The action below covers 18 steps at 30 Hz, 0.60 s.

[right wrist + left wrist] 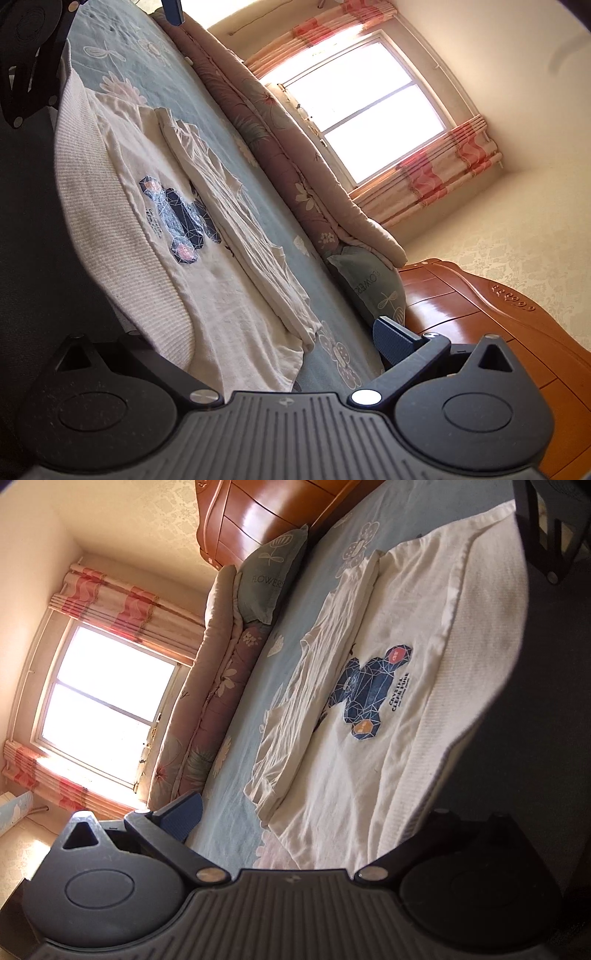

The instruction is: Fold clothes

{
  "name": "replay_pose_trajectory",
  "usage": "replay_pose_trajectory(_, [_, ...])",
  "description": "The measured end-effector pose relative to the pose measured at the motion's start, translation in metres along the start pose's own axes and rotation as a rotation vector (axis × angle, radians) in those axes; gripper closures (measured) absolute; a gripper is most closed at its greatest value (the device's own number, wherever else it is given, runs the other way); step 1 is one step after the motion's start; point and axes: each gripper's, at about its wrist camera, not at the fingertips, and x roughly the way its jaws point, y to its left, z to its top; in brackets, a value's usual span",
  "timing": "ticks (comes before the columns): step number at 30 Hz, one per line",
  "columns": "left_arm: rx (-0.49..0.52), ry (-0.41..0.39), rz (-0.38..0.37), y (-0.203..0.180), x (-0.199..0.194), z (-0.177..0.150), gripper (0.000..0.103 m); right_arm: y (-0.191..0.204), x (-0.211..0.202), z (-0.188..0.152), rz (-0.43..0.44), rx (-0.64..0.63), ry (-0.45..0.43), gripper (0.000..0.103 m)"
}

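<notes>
Bedroom, daylight from a bright two-pane window [107,705] with pink-and-white striped curtains [122,602]. Pale blue bedsheet with white flower print [236,805] covering the bed. Both views tilted hard sideways.

Left hand-held gripper [314,834]: spread wide. One blue ribbed pad [184,814] visible at far left of the view; opposite finger lost in dark shadow at right, under the cloth edge. Cannot tell whether anything is pinched there.

Straight ahead of left hand-held gripper: white cotton T-shirt with a dark blue geometric bear print [373,690], lying on the bedsheet. Far side edge already folded inward into a long wrinkled strip beside the print. Near side raised as a ribbed white edge, curving up toward the right of the view.

Beyond the shirt: rolled mauve floral quilt [214,701] along the window side, grey-blue pillow lettered "FLOWERS" [271,579] just beside it, glossy orange-brown wooden headboard [266,513] behind.

Right hand-held gripper [240,347]: also spread wide. One blue ribbed pad [391,345] visible right of centre; other finger dark, at left, under the lifted ribbed edge. Grip on cloth: cannot tell.

Same T-shirt [162,206] ahead and left of right hand-held gripper, print facing up, folded strip on the side nearer the quilt [280,155]. Pillow [373,284] and headboard [480,306] to the right. Other hand-held gripper in the top left corner.
</notes>
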Motion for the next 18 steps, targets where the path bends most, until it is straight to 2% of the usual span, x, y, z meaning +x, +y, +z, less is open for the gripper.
replay_pose_trajectory(9, [0.046, -0.025, -0.001, 0.016, 0.028, 0.009, 0.000, -0.014, 0.029, 0.012, 0.005, -0.060, -0.020, 0.000])
replay_pose_trajectory(18, [0.021, -0.041, 0.054, 0.037, 0.065, 0.021, 0.000, -0.036, 0.068, 0.028, -0.047, -0.079, -0.040, 0.000])
